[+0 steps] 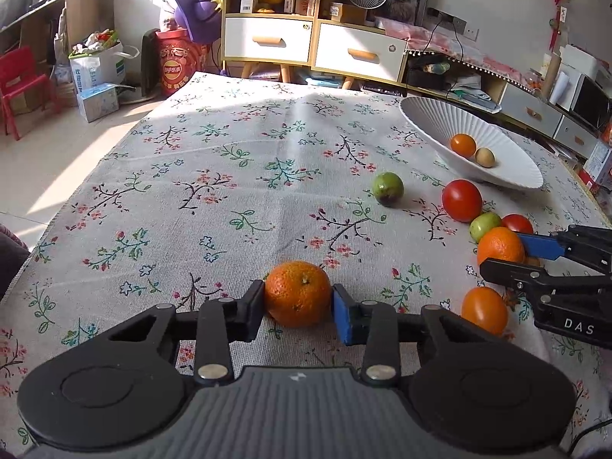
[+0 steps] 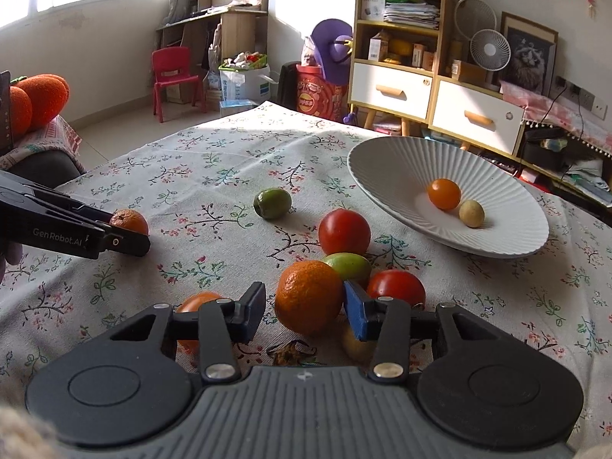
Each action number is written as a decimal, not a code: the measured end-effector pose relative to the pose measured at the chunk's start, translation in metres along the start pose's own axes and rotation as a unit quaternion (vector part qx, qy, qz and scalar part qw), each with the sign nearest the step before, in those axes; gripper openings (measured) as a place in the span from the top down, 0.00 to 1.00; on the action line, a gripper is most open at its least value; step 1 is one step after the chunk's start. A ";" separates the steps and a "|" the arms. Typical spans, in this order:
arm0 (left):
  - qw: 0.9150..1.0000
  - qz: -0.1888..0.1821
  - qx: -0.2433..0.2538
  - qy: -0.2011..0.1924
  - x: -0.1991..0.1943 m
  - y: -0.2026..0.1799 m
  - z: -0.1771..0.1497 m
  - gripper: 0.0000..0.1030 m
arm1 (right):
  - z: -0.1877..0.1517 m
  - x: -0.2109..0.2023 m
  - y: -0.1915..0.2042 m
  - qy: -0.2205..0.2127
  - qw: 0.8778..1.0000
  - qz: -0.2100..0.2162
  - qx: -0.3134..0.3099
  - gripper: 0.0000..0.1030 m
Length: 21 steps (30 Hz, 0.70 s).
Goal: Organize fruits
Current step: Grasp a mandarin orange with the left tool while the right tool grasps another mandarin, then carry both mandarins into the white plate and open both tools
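My left gripper [image 1: 297, 304] is shut on a mandarin [image 1: 297, 293] that rests on the flowered cloth; it also shows in the right wrist view [image 2: 129, 222]. My right gripper [image 2: 305, 308] is open around a second mandarin [image 2: 309, 296], its blue pad [image 2: 355, 311] touching one side, a gap on the other. A white ribbed bowl [image 2: 386, 168] holds an orange tomato [image 2: 443, 193] and a small tan fruit [image 2: 471, 212]. Loose on the cloth lie a green fruit [image 2: 272, 202], a red tomato [image 2: 344, 231], another green fruit [image 2: 350, 266], a second red tomato [image 2: 397, 287] and an orange tomato [image 1: 484, 310].
The table carries a flowered cloth [image 1: 229, 176]. A small yellowish fruit [image 2: 355, 346] and a dried leaf [image 2: 288, 352] lie under my right gripper. Beyond the far edge stand a wooden cabinet with white drawers [image 1: 313, 44] and a red chair [image 2: 172, 80].
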<state>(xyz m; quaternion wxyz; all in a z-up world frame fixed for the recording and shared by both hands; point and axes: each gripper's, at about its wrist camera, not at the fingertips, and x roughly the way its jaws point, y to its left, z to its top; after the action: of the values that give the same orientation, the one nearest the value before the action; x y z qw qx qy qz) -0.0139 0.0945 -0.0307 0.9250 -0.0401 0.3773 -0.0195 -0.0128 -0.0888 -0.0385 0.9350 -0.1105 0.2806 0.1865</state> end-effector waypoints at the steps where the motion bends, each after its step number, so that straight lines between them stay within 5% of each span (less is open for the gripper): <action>1: 1.000 -0.001 -0.001 0.000 0.000 0.000 0.000 0.57 | 0.000 0.001 0.000 0.001 1.000 -0.001 0.000 0.63; 21: 0.999 -0.030 -0.006 -0.008 -0.002 -0.008 0.012 0.59 | 0.009 -0.008 -0.005 0.006 0.999 0.015 0.030 0.67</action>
<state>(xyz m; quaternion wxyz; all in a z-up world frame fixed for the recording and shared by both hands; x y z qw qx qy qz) -0.0074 0.0876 -0.0200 0.9266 -0.0574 0.3690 -0.0449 -0.0129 -0.0931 -0.0260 0.9334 -0.0797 0.2931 0.1910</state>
